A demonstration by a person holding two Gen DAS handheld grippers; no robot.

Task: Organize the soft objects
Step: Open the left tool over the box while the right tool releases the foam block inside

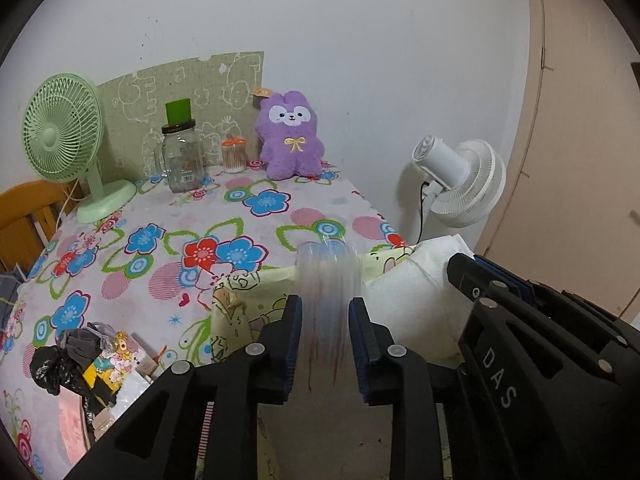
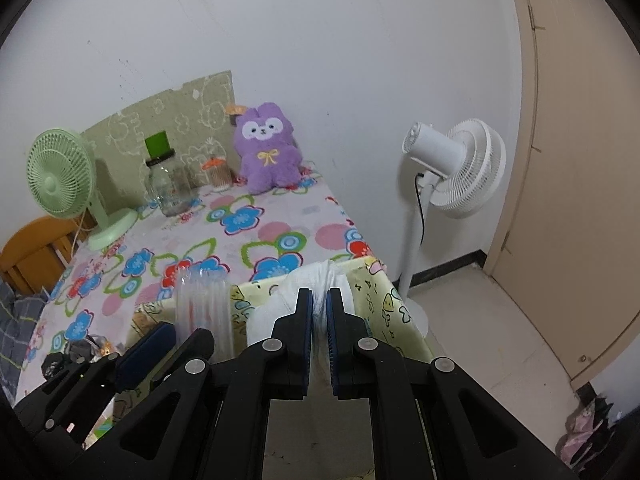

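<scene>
Left fingers: left gripper parted a little, a blurred clear plastic piece standing between the pads; whether pressed or just slack cannot be told.
Right fingers: right gripper nearly shut, pinching a gathered fold of white cloth.
Held bundle: yellow cartoon-print fabric wrapped round the white cloth, draped over the near right corner of the table, at about 5 o'clock on the tabletop.
Table: floral tablecloth covering it, mostly bare through the middle.
Plush: purple bunny upright at 12 o'clock against the wall, well apart from the bundle.
Back row: glass jar and small orange-lidded pot at 11 o'clock, green desk fan at 10 o'clock.
Clutter: black bag and small packets at 7 o'clock on the near left edge.
Off table: white standing fan at 3 o'clock, beside the door.
Step in hand: likely laying or spreading the soft bundle on the table with both grippers.
Next move: probably settling the fabric flat; calls for both ends kept level and clear of the edge, so the cloth does not slide off the corner.
</scene>
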